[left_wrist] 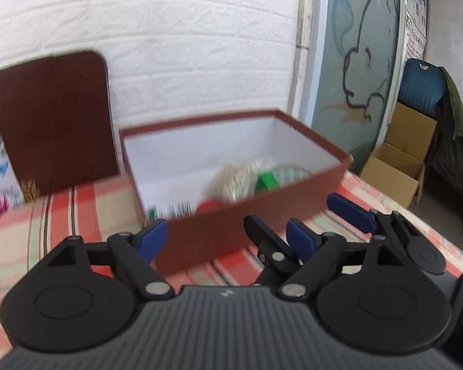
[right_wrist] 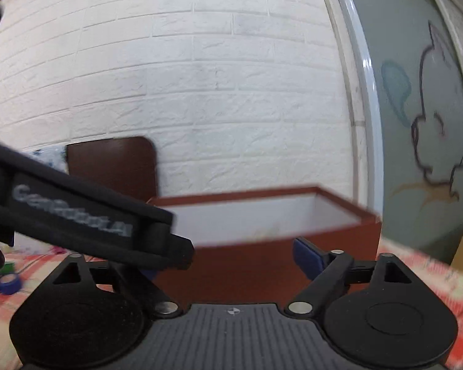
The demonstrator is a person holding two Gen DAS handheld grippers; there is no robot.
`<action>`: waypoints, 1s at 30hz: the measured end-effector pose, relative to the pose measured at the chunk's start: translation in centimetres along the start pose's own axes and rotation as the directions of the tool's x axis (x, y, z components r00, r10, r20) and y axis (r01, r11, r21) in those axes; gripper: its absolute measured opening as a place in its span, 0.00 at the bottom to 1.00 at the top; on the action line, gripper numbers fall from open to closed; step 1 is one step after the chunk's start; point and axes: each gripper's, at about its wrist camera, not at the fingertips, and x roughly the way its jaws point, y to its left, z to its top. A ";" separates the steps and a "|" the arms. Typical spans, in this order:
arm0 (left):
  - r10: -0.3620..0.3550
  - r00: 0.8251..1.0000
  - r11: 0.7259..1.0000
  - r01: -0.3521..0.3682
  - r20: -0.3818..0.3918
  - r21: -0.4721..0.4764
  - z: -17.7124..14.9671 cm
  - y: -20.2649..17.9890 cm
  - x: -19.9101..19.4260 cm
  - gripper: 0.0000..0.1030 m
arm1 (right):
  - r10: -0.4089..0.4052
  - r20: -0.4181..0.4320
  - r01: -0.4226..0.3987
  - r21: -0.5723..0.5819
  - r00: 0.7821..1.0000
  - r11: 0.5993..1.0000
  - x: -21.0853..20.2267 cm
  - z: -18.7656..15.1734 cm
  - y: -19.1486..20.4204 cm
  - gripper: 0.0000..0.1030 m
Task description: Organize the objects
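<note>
My left hand-held gripper point(left_wrist: 228, 240) and right hand-held gripper point(right_wrist: 231, 259), both spread wide and empty, face the open brown cardboard box point(left_wrist: 219, 228) standing on the checked-cloth desk point(left_wrist: 46, 225).

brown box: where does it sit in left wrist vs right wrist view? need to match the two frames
Left wrist: brown box mid-frame, open top, white inside, items visible in it, just beyond the open left gripper.
Right wrist: brown box lower centre, seen lower, contents barely visible, beyond the open right gripper.
Shared landmark: dark brown board leaning on the white brick wall, left of the box in both.
</note>
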 end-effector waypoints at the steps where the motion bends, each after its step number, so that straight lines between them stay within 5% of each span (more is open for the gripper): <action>1: 0.012 1.000 1.000 -0.012 -0.024 0.010 -1.2 0.1 -0.5 0.85 | 0.029 -0.052 -0.028 0.024 0.998 0.999 -0.4 -0.8 0.1 0.84; 7: 0.131 0.978 0.987 -0.144 -0.160 -0.076 -6.8 3.0 -2.2 0.84 | 0.180 -0.353 -0.186 0.017 0.918 0.982 -1.6 -3.9 4.6 0.84; 11: 0.183 0.963 0.966 -0.213 -0.196 -0.144 -8.6 5.6 -3.7 0.84 | 0.172 -0.500 -0.245 -0.084 0.849 0.966 -1.1 -5.6 8.1 0.89; 13: 0.220 0.957 0.955 -0.251 -0.191 -0.158 -9.0 6.9 -4.7 0.84 | 0.143 -0.504 -0.251 -0.153 0.852 0.956 -1.5 -5.6 9.3 0.89; 24: 0.385 0.883 0.872 -0.443 -0.268 -0.207 -13.5 12.9 -8.6 0.84 | 0.097 -0.515 -0.202 -0.151 0.852 0.968 -2.9 -5.7 10.7 0.90; 30: 0.407 0.871 0.860 -0.467 -0.273 -0.207 -15.7 14.1 -10.0 0.84 | 0.180 -0.522 -0.308 -0.171 0.834 0.936 -4.7 -6.3 13.5 0.89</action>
